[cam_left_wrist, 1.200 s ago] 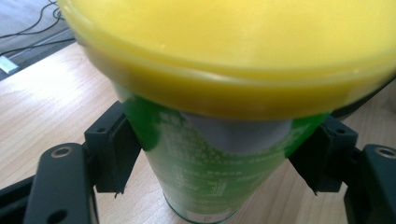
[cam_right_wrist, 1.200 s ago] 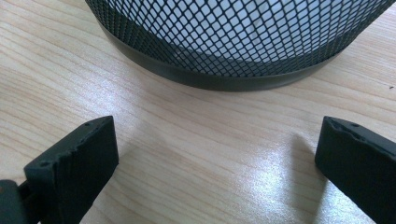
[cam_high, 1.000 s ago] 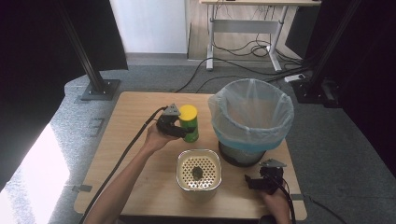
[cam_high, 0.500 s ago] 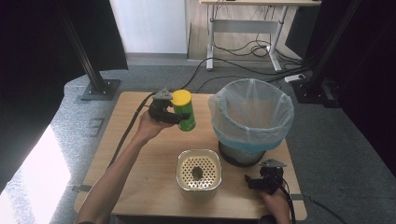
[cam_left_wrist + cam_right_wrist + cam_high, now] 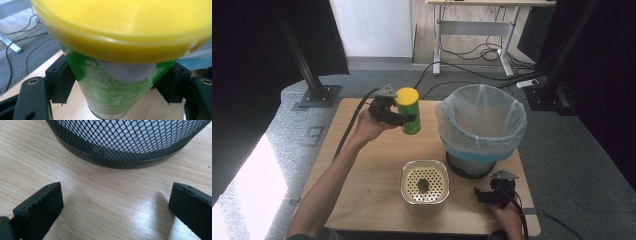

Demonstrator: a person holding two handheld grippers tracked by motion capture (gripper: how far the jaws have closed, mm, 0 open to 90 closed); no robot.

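A green can with a yellow lid point(image 5: 409, 111) hangs tilted above the back left of the wooden table point(image 5: 362, 165), left of the bin. My left gripper point(image 5: 398, 119) is shut on it; in the left gripper view the can point(image 5: 117, 82) fills the space between the two pads point(image 5: 62, 83). My right gripper point(image 5: 482, 196) rests low on the table at the front right, open, with nothing between its jaws. In the right gripper view its gripper point(image 5: 116, 202) faces the bin's black mesh base point(image 5: 125, 142).
A mesh waste bin lined with a pale blue bag point(image 5: 481, 127) stands at the right. A cream perforated container point(image 5: 424, 186) with a small dark lump inside sits at the front middle. Cables trail off the table's left edge and across the grey floor.
My left hand has lifted the green can off the table and raised it, tilting it slightly. The right gripper has stayed where it was.
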